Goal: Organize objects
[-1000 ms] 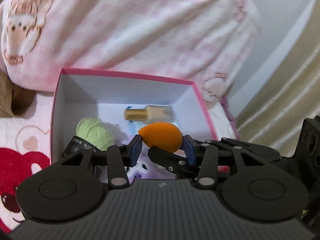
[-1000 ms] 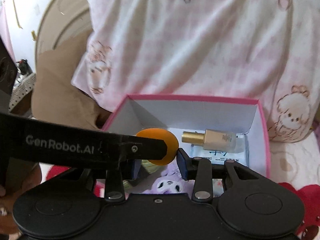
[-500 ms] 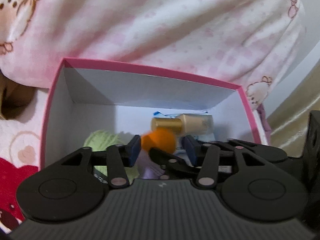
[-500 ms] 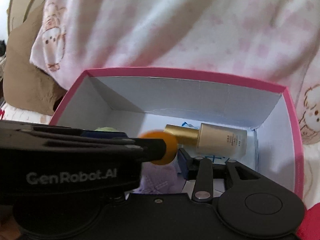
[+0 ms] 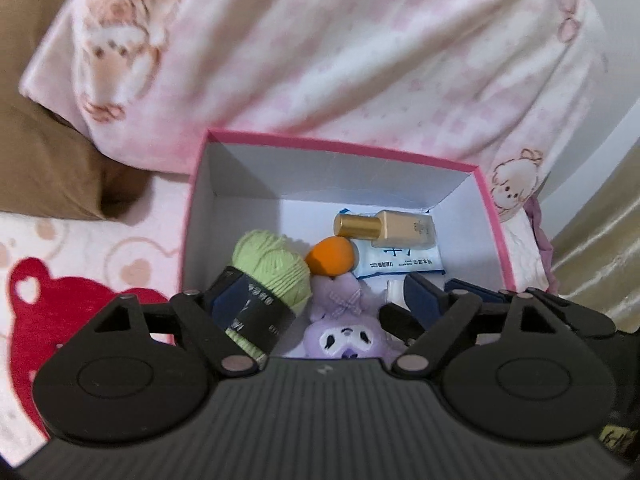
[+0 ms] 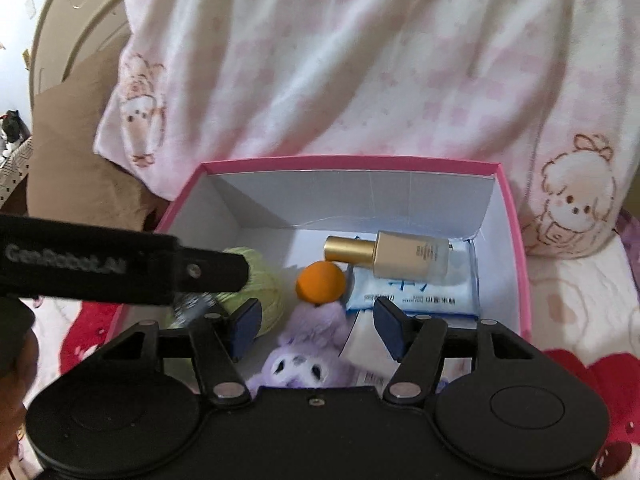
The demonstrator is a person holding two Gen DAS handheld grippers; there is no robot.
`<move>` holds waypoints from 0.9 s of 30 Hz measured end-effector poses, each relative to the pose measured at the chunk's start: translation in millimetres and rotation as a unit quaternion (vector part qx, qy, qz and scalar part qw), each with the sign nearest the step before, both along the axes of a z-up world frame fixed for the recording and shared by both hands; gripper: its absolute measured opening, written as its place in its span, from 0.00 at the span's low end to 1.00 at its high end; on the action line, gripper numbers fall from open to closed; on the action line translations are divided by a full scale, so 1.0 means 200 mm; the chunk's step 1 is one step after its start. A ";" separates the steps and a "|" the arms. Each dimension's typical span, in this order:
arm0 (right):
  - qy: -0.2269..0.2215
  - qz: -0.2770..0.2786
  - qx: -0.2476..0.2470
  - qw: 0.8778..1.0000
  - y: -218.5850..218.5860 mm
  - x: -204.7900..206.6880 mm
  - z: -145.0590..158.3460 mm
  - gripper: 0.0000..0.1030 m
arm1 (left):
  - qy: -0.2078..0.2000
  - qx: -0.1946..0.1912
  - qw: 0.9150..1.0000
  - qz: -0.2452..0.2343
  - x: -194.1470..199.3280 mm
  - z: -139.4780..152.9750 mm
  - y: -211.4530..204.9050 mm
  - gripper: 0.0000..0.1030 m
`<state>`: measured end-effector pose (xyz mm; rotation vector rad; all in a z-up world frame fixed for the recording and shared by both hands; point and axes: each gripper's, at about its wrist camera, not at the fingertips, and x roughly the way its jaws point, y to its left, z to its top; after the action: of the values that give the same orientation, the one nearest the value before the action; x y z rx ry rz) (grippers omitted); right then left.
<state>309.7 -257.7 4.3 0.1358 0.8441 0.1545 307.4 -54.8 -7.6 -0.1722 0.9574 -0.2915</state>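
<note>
"GenRobot.AI" is printed, blurred, on the left gripper (image 6: 240, 276). Both it and the right gripper (image 6: 316, 330) are spread wide, empty. The orange sponge (image 5: 331, 258) lies in the box (image 5: 340, 148), seemingly pointing toward the bottle (image 5: 386, 228).

Light: soft, dim indoor, pinkish cast
Shadows: box (image 5: 494, 216) interior partly shaded
Blur: blanket (image 5: 320, 48) smeared
Edges: fisheye bending, dark corners

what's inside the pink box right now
Inside the pink cardboard box: a green yarn ball, an orange egg-shaped sponge, a gold-capped beige bottle lying on a blue-and-white wipes packet, and a purple plush toy. The hand-held grippers cover the near floor.
</note>
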 end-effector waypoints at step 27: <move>-0.054 -0.014 -0.052 0.997 0.03 -0.71 0.50 0.79 | -0.026 0.078 0.997 -0.008 -0.77 0.34 0.13 0.90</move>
<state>167.5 -252.2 103.5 0.0424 0.7402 0.0904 153.1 -29.2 61.0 -0.0146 0.9265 -0.2346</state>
